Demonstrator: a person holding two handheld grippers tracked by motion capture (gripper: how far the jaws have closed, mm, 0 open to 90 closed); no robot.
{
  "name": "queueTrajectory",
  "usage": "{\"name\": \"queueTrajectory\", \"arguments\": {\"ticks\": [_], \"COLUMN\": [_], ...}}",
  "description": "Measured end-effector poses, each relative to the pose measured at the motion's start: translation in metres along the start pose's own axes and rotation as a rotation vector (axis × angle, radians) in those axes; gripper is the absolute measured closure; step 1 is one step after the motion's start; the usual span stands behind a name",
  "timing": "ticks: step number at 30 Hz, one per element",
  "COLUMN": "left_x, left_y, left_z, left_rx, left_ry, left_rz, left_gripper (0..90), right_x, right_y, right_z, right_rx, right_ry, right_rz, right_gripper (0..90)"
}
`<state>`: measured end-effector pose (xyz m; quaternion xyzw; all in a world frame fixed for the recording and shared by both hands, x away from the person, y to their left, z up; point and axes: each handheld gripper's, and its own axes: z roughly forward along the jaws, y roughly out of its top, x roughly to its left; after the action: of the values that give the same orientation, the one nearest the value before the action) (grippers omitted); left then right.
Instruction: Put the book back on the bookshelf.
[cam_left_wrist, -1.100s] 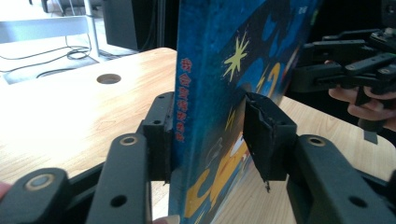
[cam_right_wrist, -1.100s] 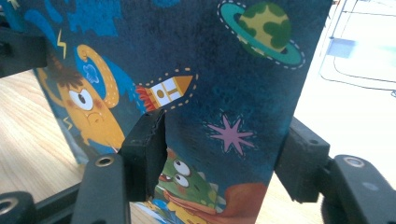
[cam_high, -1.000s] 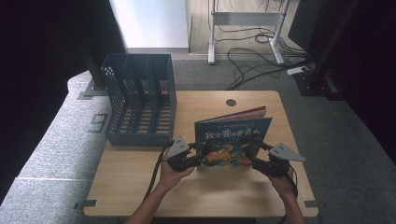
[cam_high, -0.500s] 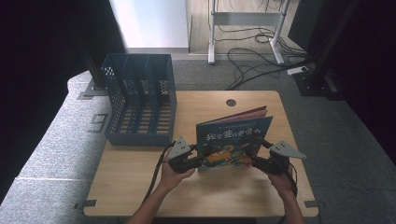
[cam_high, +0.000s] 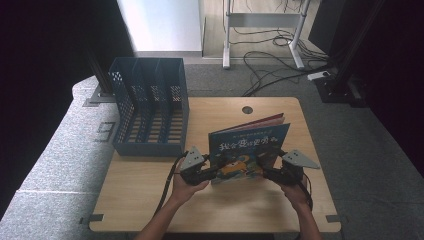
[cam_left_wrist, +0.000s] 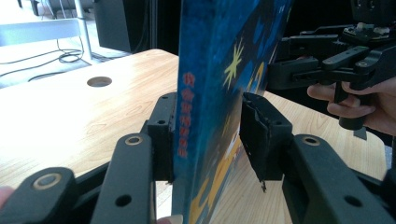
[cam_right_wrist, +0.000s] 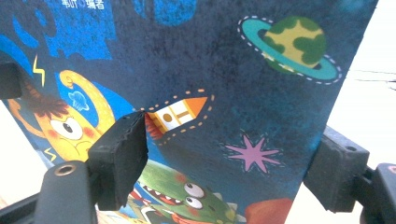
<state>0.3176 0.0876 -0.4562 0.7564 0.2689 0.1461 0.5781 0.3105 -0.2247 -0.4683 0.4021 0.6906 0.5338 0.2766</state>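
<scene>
Blue plastic forms the slotted file rack (cam_high: 150, 112) that stands at the table's (cam_high: 150, 200) far left corner, its dividers running front to back and its near wall close to the left edge's middle stretch. Next along, toward the near edge and left of centre, the left gripper (cam_high: 209, 172) sits in the person's left hand (cam_high: 186, 184); in the left gripper view its two black jaws stand on either side of the book (cam_left_wrist: 219, 93), one pad flat against the spine side and the other just at the cover, so it seems clamped on the book, though the contact on the cover side is hard to judge from that angle. The book (cam_high: 248, 150), a dark blue picture book with cartoon monsters, stands upright and slightly tilted on the table's near half, about mid-width, its lower edge resting near the wood between the two tools. A small round cable hole (cam_high: 247, 109) lies beyond it near the far edge. Right of the book, the right gripper (cam_high: 270, 172) is held in the right hand (cam_high: 295, 192); its jaws have just been opening, and in the right gripper view they stand wide apart with the book's cover (cam_right_wrist: 210, 93) between them, untouched by either pad.
</scene>
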Motion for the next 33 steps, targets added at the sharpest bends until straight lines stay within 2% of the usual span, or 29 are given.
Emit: {"name": "queueTrajectory", "arguments": {"ticks": [1, 3, 10, 15, 18, 21, 23, 29, 33], "left_x": [0.000, -0.002, 0.002, 0.006, 0.008, 0.008, 0.008, 0.010, 0.011], "left_y": [0.001, 0.002, 0.002, 0.002, 0.002, 0.001, 0.000, 0.000, -0.001], "left_z": [-0.001, -0.002, -0.009, -0.013, -0.013, -0.012, -0.012, -0.012, -0.012], "left_rx": [-0.002, -0.002, 0.004, 0.005, 0.013, 0.018, 0.017, 0.012, 0.008], "left_ry": [-0.005, 0.013, 0.046, 0.024, 0.002, -0.026, -0.010, -0.036, -0.094], "left_rz": [0.001, 0.010, 0.001, -0.044, -0.054, -0.042, -0.037, -0.033, -0.030], "left_gripper": [58.3, 57.4, 56.9, 53.9, 52.5, 50.7, 55.4, 58.6, 64.7], "right_x": [0.001, 0.005, 0.013, 0.017, 0.019, 0.020, 0.020, 0.020, 0.019], "right_y": [0.000, 0.000, 0.003, 0.005, 0.005, 0.004, 0.004, 0.003, 0.003], "right_z": [0.000, 0.003, 0.013, 0.018, 0.019, 0.020, 0.020, 0.020, 0.020], "right_rx": [0.001, -0.002, -0.001, -0.002, -0.001, -0.005, -0.007, -0.010, -0.012], "right_ry": [0.012, 0.033, 0.037, 0.047, 0.053, 0.067, 0.069, 0.073, 0.080], "right_rz": [-0.002, -0.013, -0.027, -0.034, -0.036, -0.041, -0.042, -0.045, -0.044], "right_gripper": [24.5, 25.3, 23.6, 23.5, 23.7, 23.1, 23.4, 23.2, 22.6]}}
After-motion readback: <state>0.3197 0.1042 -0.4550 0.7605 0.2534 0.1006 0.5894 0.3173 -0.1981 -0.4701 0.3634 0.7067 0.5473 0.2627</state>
